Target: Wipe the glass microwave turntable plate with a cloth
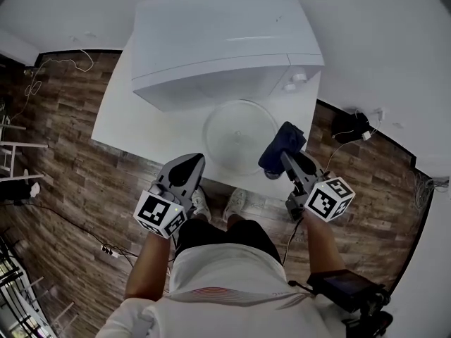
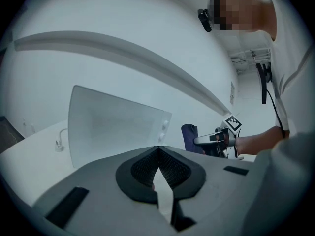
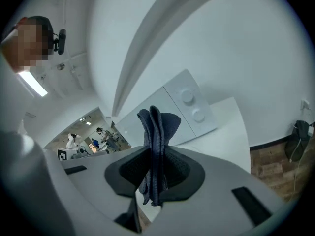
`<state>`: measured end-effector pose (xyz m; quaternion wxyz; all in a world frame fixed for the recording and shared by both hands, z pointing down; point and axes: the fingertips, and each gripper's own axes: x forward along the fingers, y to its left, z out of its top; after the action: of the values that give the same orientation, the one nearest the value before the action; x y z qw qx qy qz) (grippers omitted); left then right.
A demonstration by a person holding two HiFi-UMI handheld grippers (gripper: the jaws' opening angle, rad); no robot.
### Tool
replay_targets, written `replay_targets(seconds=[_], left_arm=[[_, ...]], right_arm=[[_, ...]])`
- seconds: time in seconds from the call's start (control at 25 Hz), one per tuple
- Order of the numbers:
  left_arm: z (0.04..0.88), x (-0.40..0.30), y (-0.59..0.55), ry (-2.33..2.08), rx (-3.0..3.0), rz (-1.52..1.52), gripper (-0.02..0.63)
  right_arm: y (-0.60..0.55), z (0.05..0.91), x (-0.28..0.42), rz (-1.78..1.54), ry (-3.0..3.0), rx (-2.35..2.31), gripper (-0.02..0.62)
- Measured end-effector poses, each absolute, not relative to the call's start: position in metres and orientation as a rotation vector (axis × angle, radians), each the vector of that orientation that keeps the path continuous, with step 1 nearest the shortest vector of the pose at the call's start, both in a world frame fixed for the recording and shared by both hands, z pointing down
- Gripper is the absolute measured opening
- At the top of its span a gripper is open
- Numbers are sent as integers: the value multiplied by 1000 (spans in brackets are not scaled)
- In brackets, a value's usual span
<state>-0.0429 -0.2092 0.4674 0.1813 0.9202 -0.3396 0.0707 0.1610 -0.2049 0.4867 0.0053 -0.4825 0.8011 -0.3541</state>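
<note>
The glass plate (image 1: 239, 136) is seen mid-frame on the bench (image 1: 141, 129), a cloth (image 1: 282, 144) pinched by the right gripper (image 1: 287, 158) at its right edge; the left gripper (image 1: 192, 165), lower left, is pressed together.

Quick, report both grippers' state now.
Left gripper: closed, empty.
Right gripper: closed on the dark blue cloth.

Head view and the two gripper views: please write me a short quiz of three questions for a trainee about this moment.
1. True or false: the left gripper is shut and empty.
2. Where does the glass plate lie? A: on the white table, in front of the microwave. B: inside the microwave. C: between the left gripper's jaws.
3. Fill in: the right gripper is shut on the dark blue ____.
Key: 1 true; 2 A; 3 cloth.
</note>
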Motion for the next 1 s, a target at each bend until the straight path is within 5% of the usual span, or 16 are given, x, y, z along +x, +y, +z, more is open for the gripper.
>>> replay_targets(seconds=[0.56,1.0], left_arm=[[415,-47,-159,-948,2668,127,9],[377,-116,-75,-969,2720,19,9]], right_arm=[[-142,418,151,-819,2540,-1489,66],[-53,353,113,-497,2498,-1657,66]])
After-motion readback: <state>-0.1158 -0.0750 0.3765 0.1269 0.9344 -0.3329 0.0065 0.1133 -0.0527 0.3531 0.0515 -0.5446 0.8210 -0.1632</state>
